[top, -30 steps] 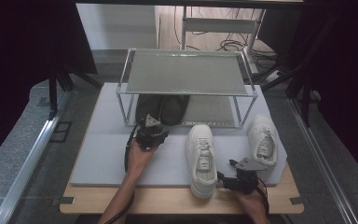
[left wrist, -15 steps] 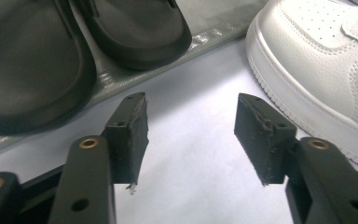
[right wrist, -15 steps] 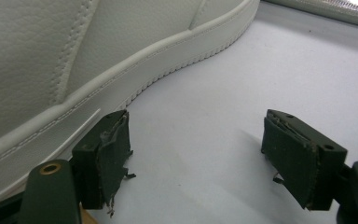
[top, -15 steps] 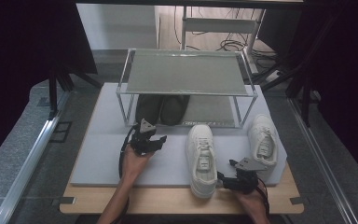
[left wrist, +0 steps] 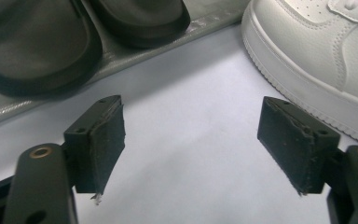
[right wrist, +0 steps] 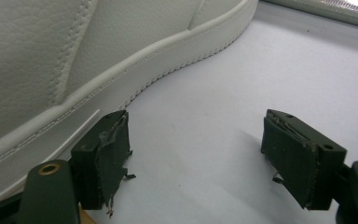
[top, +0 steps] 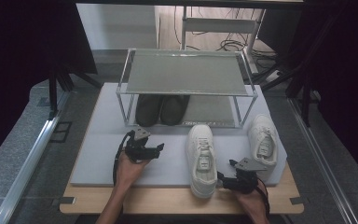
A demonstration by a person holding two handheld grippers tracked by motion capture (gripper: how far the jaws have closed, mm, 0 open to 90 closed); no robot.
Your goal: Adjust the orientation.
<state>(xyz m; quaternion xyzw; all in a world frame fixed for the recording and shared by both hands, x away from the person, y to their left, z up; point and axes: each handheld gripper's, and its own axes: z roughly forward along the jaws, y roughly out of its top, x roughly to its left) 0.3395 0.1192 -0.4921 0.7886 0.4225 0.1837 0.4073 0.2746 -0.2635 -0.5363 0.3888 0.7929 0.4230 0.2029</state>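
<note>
Two dark shoes (top: 149, 110) (left wrist: 32, 42) stand side by side on the lower shelf of a metal rack (top: 186, 73). A white sneaker (top: 202, 158) (right wrist: 74, 60) lies on the grey mat in front of the rack, and a second white sneaker (top: 263, 140) lies to its right. My left gripper (top: 158, 149) (left wrist: 193, 135) hovers over the mat between the dark shoes and the first sneaker (left wrist: 317, 51); its jaws have just been opening and nothing is between them. My right gripper (top: 222, 179) (right wrist: 196, 149) stands open beside that sneaker's heel, holding nothing.
The grey mat (top: 102, 140) covers a wooden table (top: 144, 203). The right half of the rack's lower shelf (top: 209, 109) is bare, and so is its top shelf. Metal rails (top: 32, 158) run along both sides of the table.
The left gripper has drawn back from the rack towards the near edge of the table, and its jaws stand wider. The right gripper has stayed where it was.
</note>
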